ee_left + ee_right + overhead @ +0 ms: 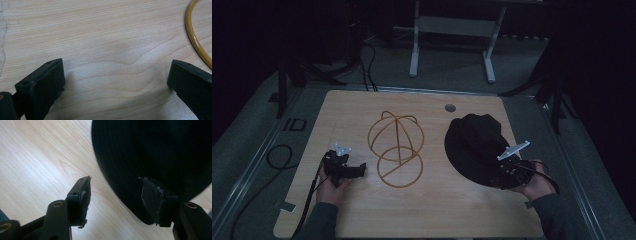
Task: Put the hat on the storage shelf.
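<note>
Two grippers, one black hat (474, 145), one wire hat stand (396, 149).
Right gripper (113, 195) gapes at the hat's brim, gripping nothing; left gripper (115, 82) gapes over bare table (100, 37).

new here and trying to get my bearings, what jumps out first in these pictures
A black hat lies at the right of the wooden table, with the right hand-held gripper open at its brim. A golden wire hat stand sits mid-table, and the left hand-held gripper rests open beside it.

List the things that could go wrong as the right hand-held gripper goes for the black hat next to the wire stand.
1. The right hand-held gripper stands open at the floppy black hat brim; it may pinch too little cloth and slip.
2. The light wire stand is unheld, the left hand-held gripper open beside it; it could tip or slide.
</note>
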Tool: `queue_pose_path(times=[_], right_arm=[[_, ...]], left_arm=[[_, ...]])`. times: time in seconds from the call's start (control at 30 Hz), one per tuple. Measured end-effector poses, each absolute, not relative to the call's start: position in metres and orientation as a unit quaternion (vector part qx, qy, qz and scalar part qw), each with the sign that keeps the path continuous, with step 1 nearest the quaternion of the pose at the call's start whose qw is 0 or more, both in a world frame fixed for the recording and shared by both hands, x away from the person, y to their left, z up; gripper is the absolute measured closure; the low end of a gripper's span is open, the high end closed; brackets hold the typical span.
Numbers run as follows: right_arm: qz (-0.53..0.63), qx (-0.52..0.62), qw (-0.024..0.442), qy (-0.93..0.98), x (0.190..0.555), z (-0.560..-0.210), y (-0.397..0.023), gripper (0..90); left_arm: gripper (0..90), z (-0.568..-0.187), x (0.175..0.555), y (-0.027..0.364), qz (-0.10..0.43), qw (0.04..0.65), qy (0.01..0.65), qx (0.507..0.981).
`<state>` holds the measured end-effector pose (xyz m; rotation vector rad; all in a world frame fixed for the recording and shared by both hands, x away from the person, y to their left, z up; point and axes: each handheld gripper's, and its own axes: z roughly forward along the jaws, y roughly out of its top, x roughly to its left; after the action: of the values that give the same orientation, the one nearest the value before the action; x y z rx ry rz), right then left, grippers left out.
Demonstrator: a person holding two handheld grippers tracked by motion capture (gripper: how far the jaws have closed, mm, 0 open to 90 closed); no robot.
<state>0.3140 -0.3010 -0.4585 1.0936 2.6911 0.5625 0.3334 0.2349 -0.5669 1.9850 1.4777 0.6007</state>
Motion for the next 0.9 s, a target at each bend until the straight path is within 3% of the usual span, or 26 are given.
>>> queue_pose_path(times=[0.57, 0.7, 0.9], right_arm=[[0.179, 0.414, 0.116, 0.885, 0.338, -0.445, -0.323, 31.3], [0.178, 0.409, 0.116, 0.887, 0.344, -0.444, -0.323, 35.8], [0.171, 0.407, 0.117, 0.89, 0.354, -0.442, -0.32, 35.0]], left_arm=[[1.6, -0.567, 0.333, 0.235, 0.225, 0.293, 0.555, 0.745], [1.6, -0.567, 0.333, 0.235, 0.226, 0.293, 0.555, 0.746], [1.6, -0.567, 0.333, 0.235, 0.226, 0.293, 0.555, 0.745]])
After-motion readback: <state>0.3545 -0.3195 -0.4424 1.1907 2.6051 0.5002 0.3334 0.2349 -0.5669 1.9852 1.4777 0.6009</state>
